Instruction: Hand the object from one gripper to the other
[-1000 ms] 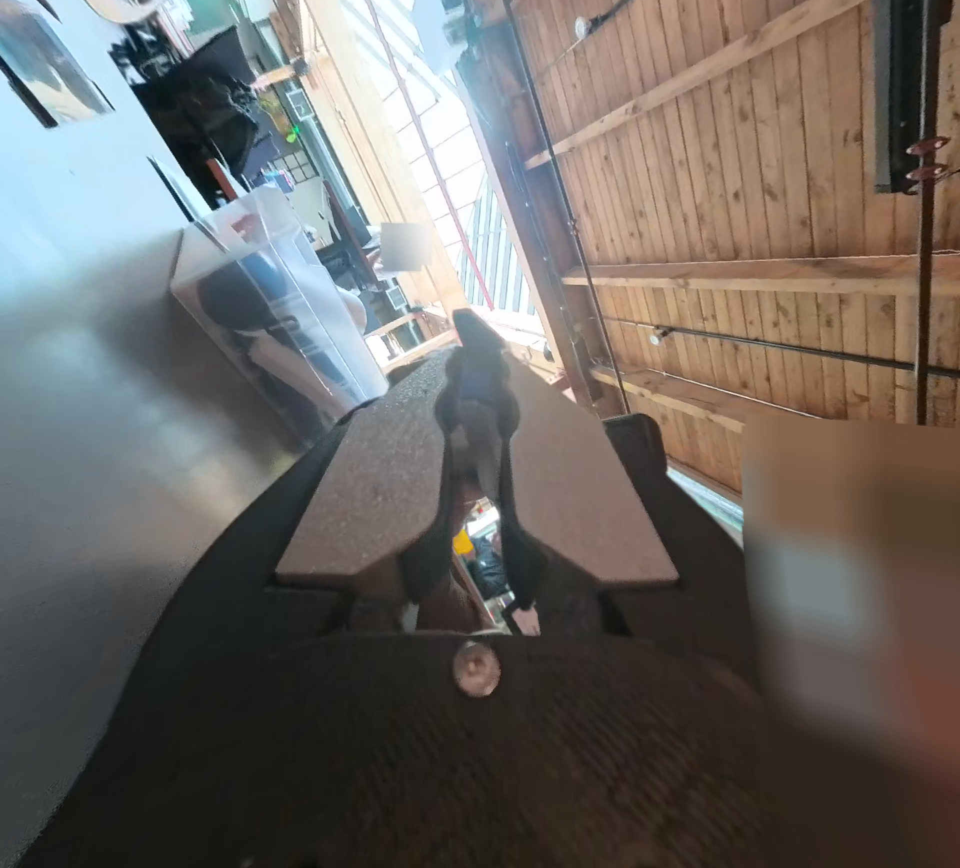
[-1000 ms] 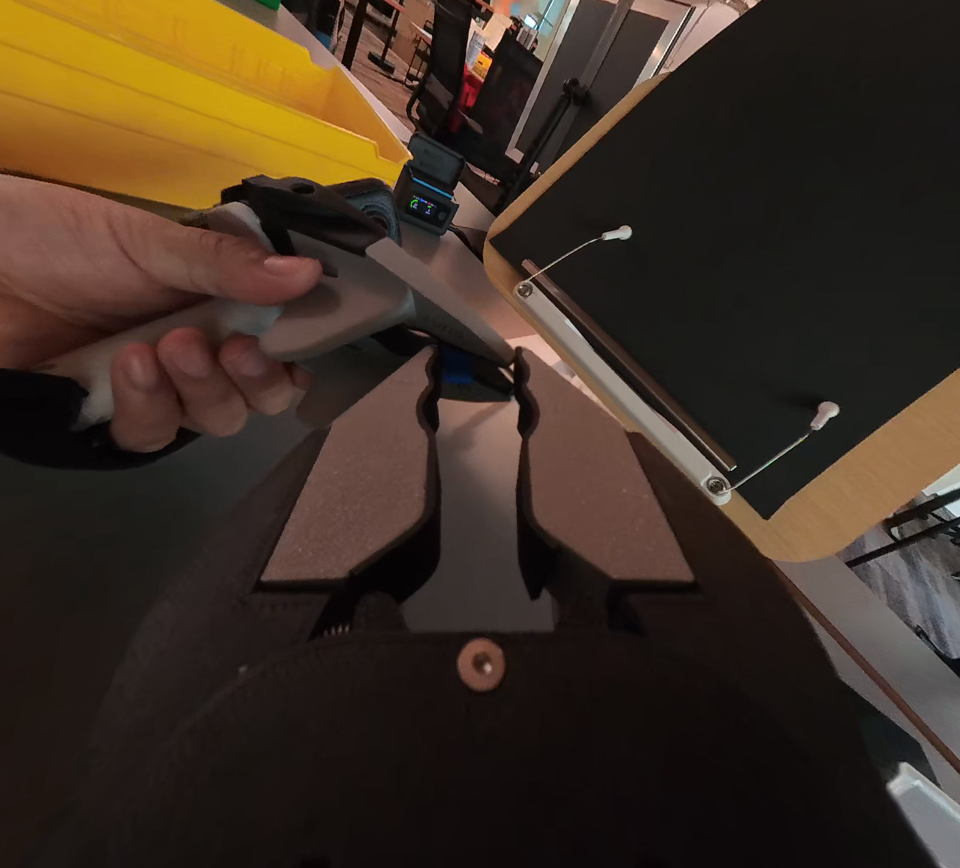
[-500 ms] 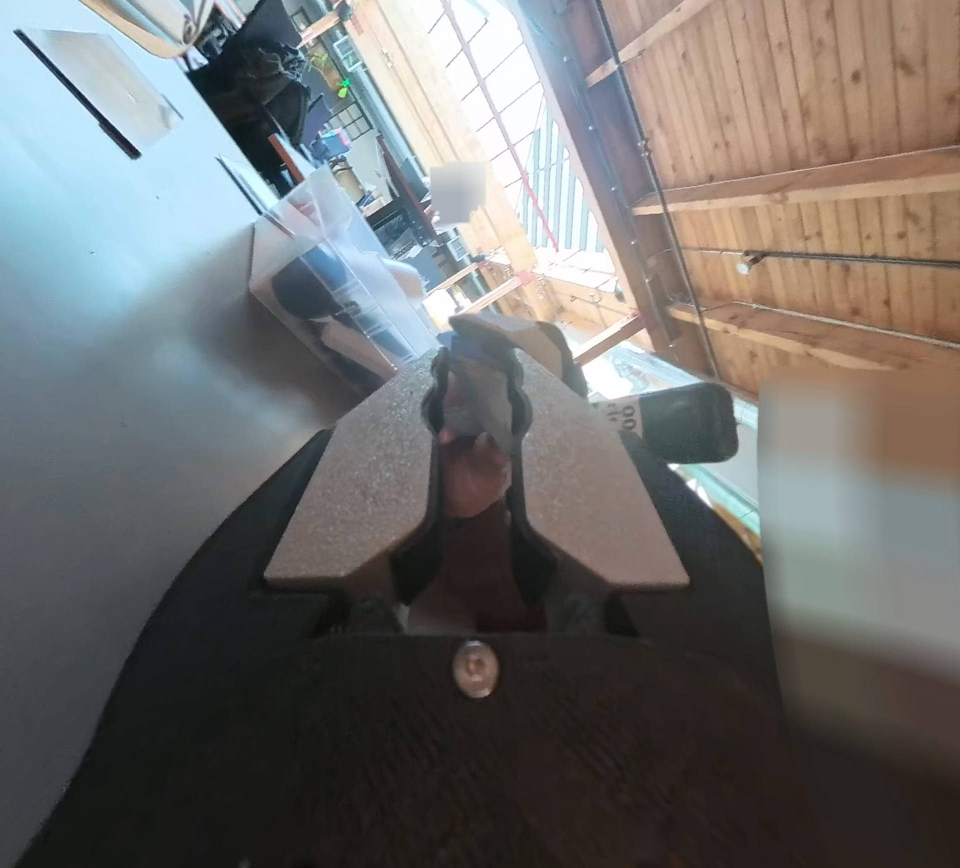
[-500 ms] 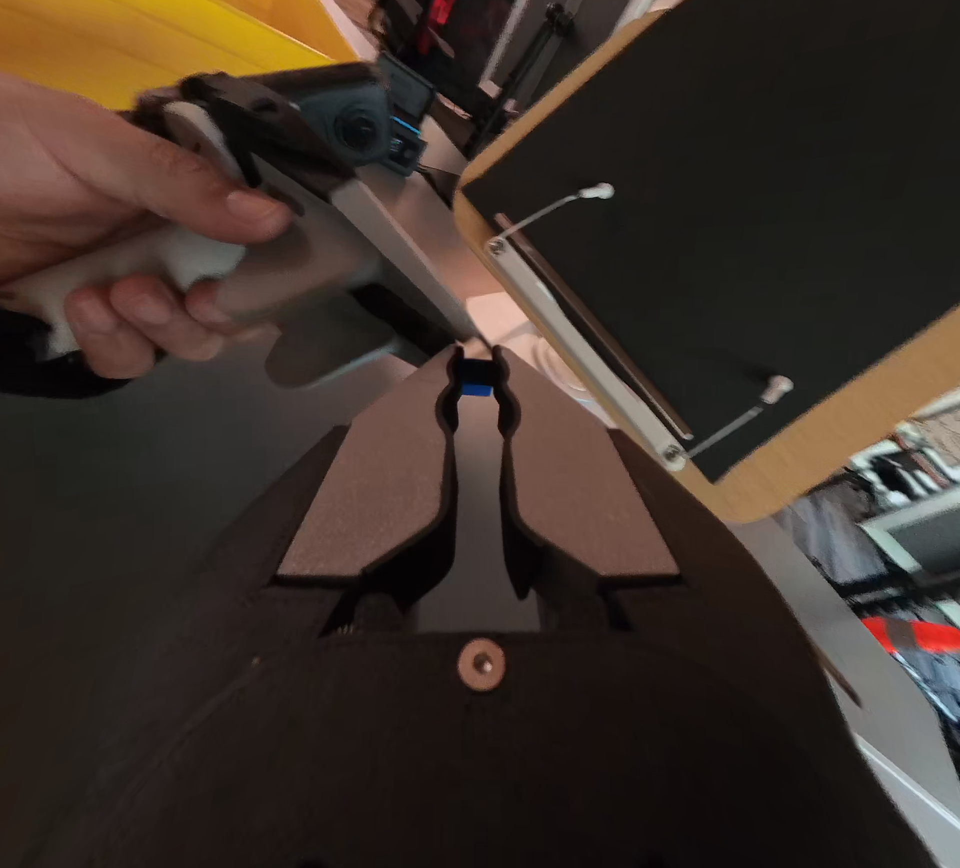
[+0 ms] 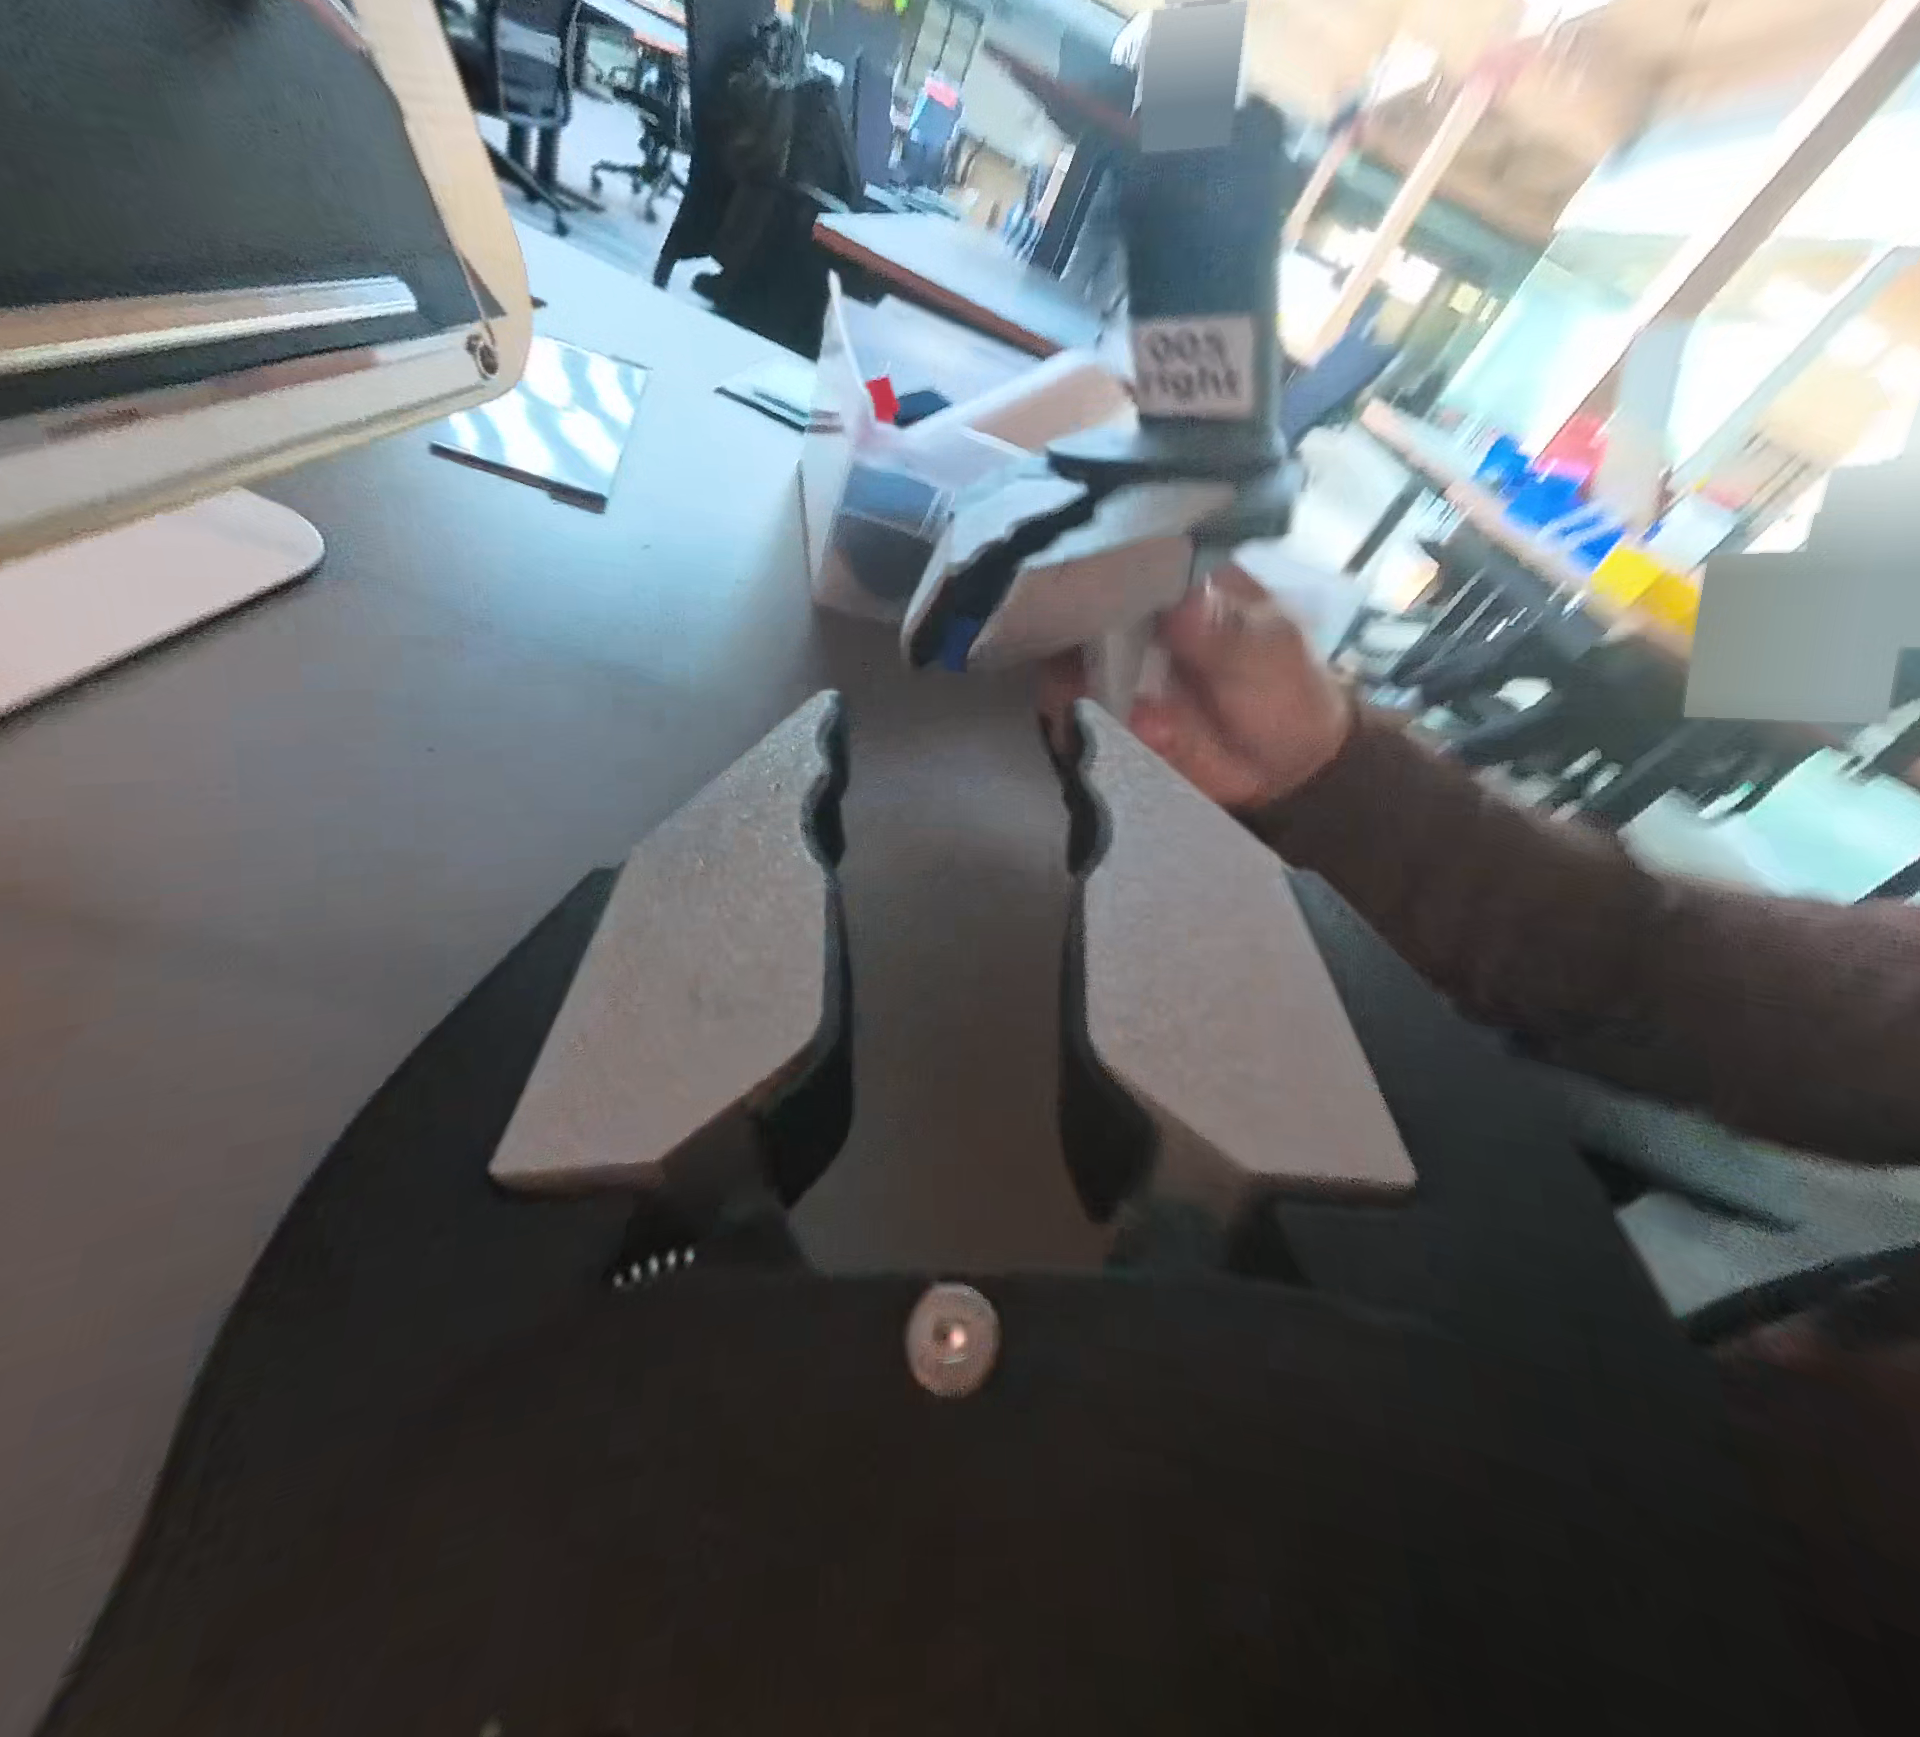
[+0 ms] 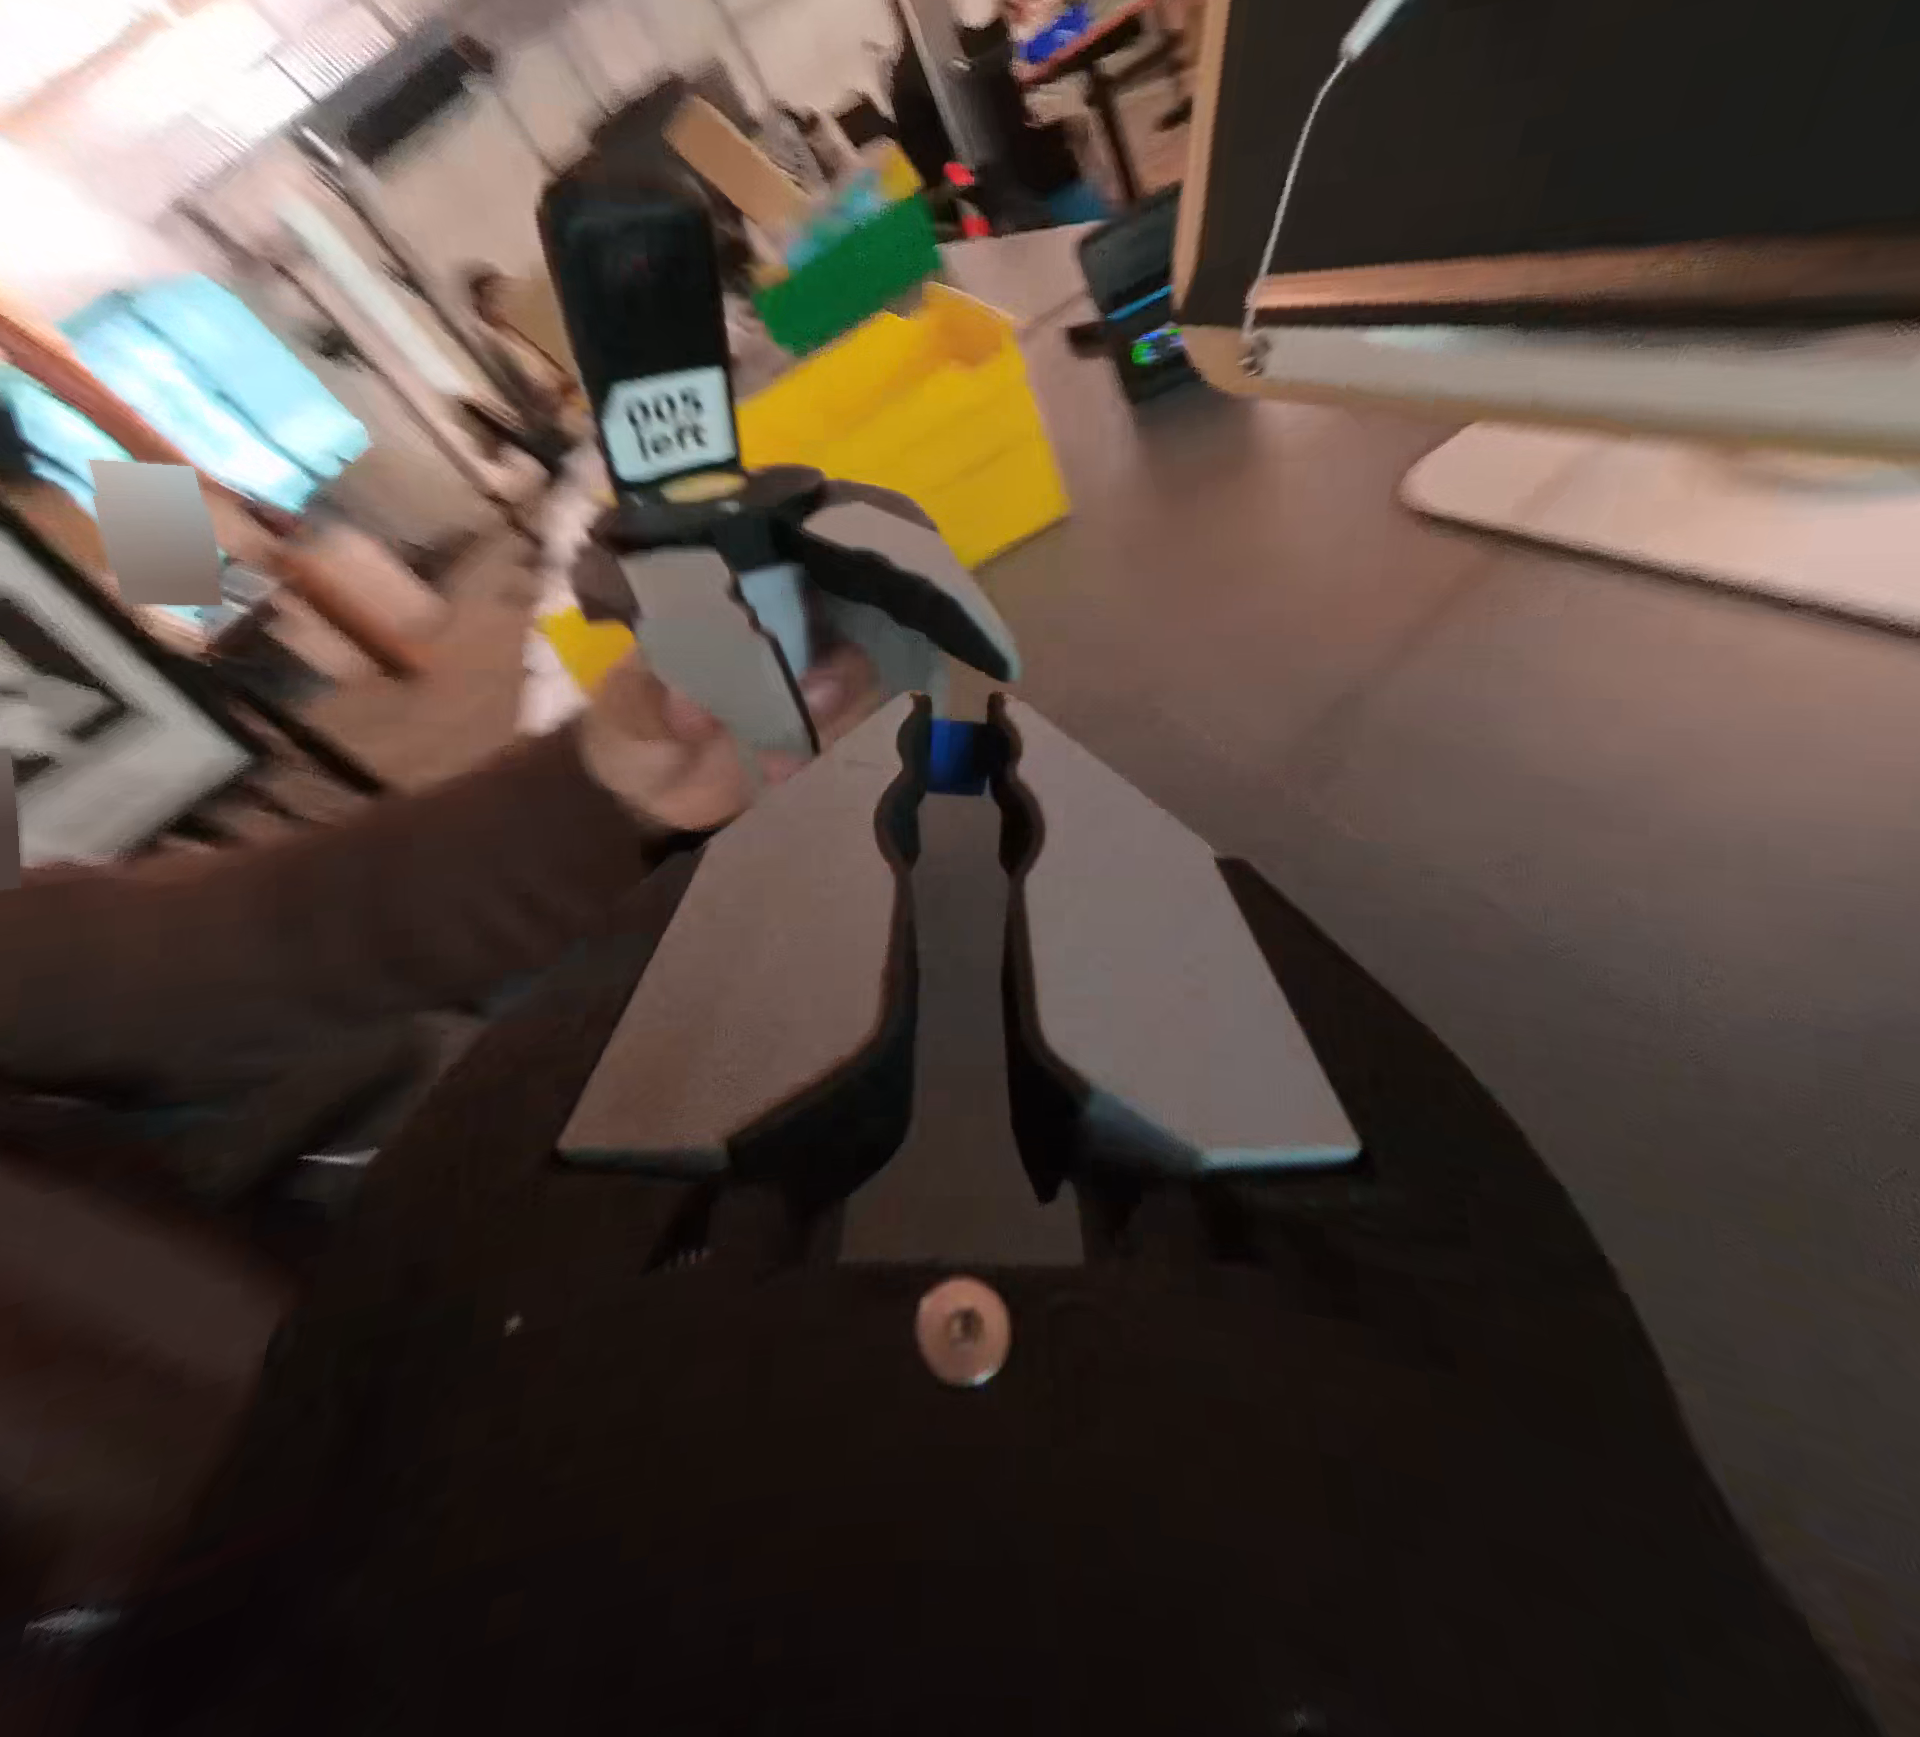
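A small blue block (image 6: 958,755) is pinched between the tips of my right gripper (image 6: 958,719), which is shut on it above the dark table (image 6: 1455,804). In the left wrist view the right gripper (image 5: 940,638) is held by a hand just beyond my own tips, with the blue block (image 5: 958,641) showing at its tip. My left gripper (image 5: 951,719) is open and empty, jaws wide apart, a short way back from the block. In the right wrist view the left gripper (image 6: 883,695) is open just to the left of the block.
A black board on a white stand (image 5: 156,565) is on the left; the board also shows in the right wrist view (image 6: 1558,77). Stacked yellow bins (image 6: 914,430) and a green bin (image 6: 847,274) sit behind. A clear plastic box (image 5: 883,503) stands behind the right gripper. A small device with a lit screen (image 6: 1143,305) sits by the board.
My left gripper has opened and let go of the blue block, and has drawn back from it. My right gripper stays shut on it. Both views have swung round to level.
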`<state>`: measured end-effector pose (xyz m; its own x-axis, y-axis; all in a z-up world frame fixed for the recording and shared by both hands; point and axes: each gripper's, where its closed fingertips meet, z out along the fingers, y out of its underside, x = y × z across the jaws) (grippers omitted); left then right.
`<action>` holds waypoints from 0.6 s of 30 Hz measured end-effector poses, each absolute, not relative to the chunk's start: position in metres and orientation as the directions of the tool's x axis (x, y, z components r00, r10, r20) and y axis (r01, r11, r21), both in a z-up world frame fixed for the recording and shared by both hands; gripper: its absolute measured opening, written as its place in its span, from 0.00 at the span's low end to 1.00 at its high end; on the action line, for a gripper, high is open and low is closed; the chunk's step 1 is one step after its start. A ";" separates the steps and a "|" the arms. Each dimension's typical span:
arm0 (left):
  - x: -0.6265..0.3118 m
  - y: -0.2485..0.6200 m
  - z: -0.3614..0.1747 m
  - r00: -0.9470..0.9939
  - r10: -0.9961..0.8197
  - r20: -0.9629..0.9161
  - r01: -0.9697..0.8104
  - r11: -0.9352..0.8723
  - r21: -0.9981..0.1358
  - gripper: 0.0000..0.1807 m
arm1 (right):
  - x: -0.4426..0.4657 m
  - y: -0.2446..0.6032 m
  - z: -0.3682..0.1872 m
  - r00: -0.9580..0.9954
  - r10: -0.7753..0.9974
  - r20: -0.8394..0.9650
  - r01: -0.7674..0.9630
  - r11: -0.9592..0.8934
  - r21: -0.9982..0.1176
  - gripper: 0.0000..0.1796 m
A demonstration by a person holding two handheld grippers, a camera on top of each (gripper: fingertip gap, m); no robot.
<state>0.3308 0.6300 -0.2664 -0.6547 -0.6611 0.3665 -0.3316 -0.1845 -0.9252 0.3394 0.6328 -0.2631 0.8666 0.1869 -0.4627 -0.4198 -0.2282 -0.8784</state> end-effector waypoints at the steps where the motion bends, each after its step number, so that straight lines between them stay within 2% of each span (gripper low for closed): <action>1: 0.330 0.629 -0.272 -0.662 -0.687 0.300 -0.318 -0.105 -0.942 0.24 | 0.340 0.631 -0.260 0.811 0.223 -0.541 -0.498 -0.224 -0.838 0.04; 4: 0.328 0.628 -0.288 -0.676 -0.728 0.115 -0.272 0.102 -0.957 0.26 | 0.338 0.624 -0.260 0.689 0.296 -0.662 -0.606 -0.265 -0.750 0.04; 8: 0.324 0.617 -0.292 -0.693 -0.719 -0.046 -0.181 0.235 -0.955 0.27 | 0.327 0.625 -0.268 0.637 0.315 -0.703 -0.613 -0.346 -0.710 0.04; 10: 0.323 0.613 -0.292 -0.676 -0.723 -0.141 -0.132 0.307 -0.942 0.23 | 0.318 0.627 -0.271 0.621 0.336 -0.709 -0.601 -0.376 -0.705 0.04; 13: 0.324 0.611 -0.292 -0.632 -0.727 -0.267 -0.079 0.403 -0.912 0.12 | 0.310 0.629 -0.272 0.595 0.357 -0.720 -0.598 -0.401 -0.694 0.04; 18: 0.324 0.607 -0.288 -0.603 -0.731 -0.319 -0.046 0.431 -0.901 0.12 | 0.304 0.631 -0.278 0.579 0.356 -0.734 -0.595 -0.431 -0.679 0.04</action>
<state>0.3241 0.6071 -0.2885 -0.6030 -0.7311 -0.3191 -0.0458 0.4311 -0.9012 0.3037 0.6311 -0.2778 0.5789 0.3561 -0.7335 -0.5947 -0.4311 -0.6786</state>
